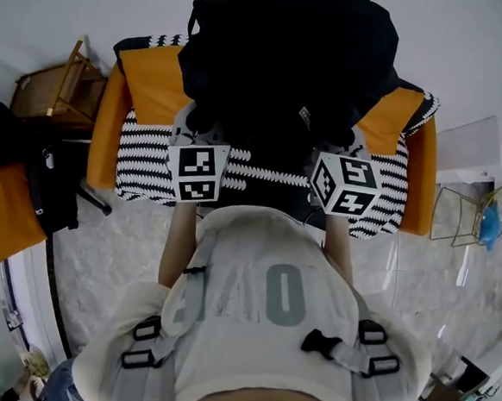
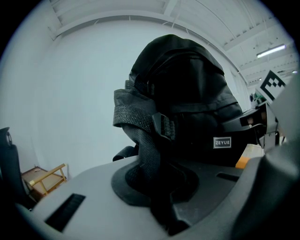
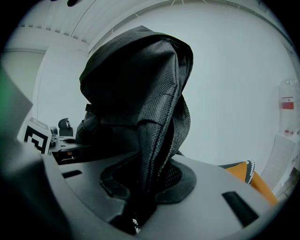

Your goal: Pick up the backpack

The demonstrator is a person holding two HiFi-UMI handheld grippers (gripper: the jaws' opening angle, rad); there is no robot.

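Black nylon fills the middle of the head view: the backpack [image 1: 288, 60] stands upright over the armchair [image 1: 129, 99], covering the chair's back and the top of the zigzag seat cover [image 1: 145, 174]; whether its base rests on the seat or hangs clear of it I cannot tell.

Seen along its own jaws, the left gripper [image 2: 157, 190] is pressed nearly together, pinching a woven webbing strap [image 2: 143, 140]; that strap runs up from between the jaws to a plastic buckle [image 2: 164, 125] on the bag's side; a small white label [image 2: 222, 142] sits on the bag just right of it. The right gripper [image 3: 143, 192] is clamped on a thicker padded strap [image 3: 159, 131] with a mesh lining, so its jaws stand a little apart around it; the strap rises from the jaws toward the top of the bag.

From the head view both tools reach in side by side at the bag's lower edge, one at each side; the left marker cube [image 1: 197, 172] and the right marker cube [image 1: 346, 184] face the camera; the person's pale shirt [image 1: 260, 300] fills the foreground below them.

Left of the armchair stands a wooden stool [image 1: 57, 85]; nearer lies an orange cushion [image 1: 8, 206]; a white box [image 1: 476, 148] sits to the right.
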